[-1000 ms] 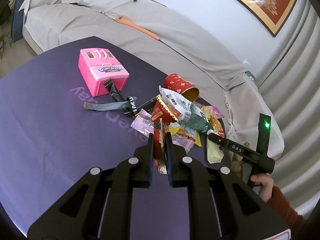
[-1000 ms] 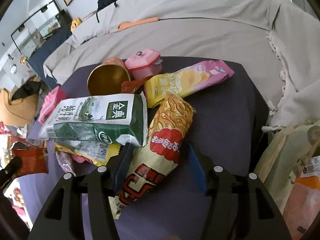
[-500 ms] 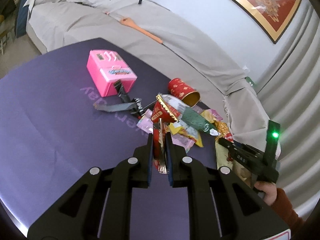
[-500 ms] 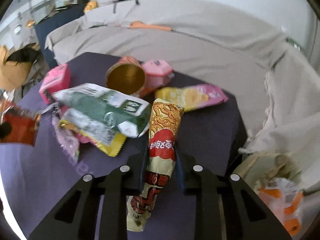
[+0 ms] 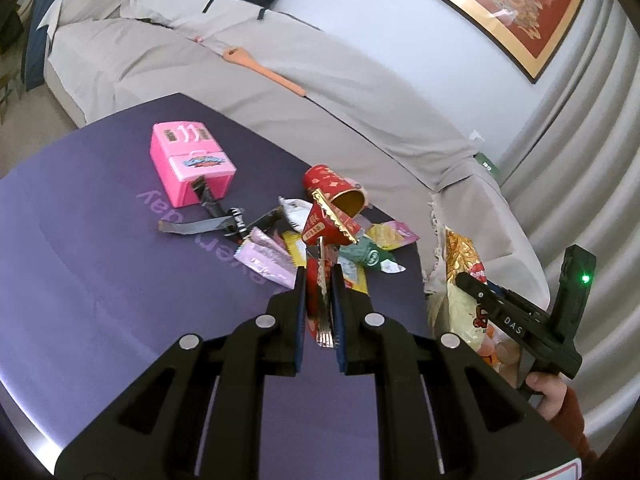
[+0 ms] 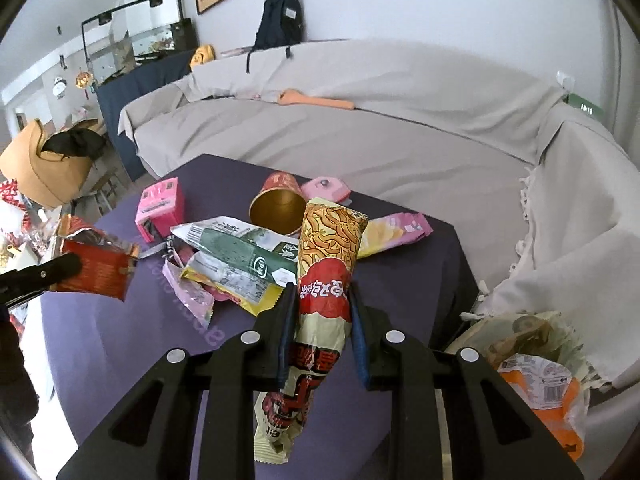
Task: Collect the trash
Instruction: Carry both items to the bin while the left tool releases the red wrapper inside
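Observation:
My left gripper [image 5: 319,280] is shut on a red-and-gold snack wrapper [image 5: 325,222], held above the purple table [image 5: 100,280]. The right wrist view shows that wrapper [image 6: 96,268] hanging at the left. My right gripper [image 6: 320,300] is shut on a long yellow-and-red noodle snack bag [image 6: 328,256], lifted off the table and standing upright between the pads. Under both lies a trash pile: a green-and-white pouch [image 6: 244,246], a tipped red paper cup [image 6: 280,208], a pink-and-yellow chip bag [image 6: 396,232] and pink wrappers [image 5: 264,260].
An open trash bag [image 6: 532,344] with an orange wrapper inside hangs off the table's right edge. A pink toy box [image 5: 188,164] and a black strap [image 5: 216,208] lie on the table, a small pink lidded pot [image 6: 324,188] behind the cup. A grey covered sofa [image 6: 360,140] curves behind.
The right jaws closed on the noodle snack bag and lifted it clear of the pile. The left gripper rose a little with the red wrapper still in it.

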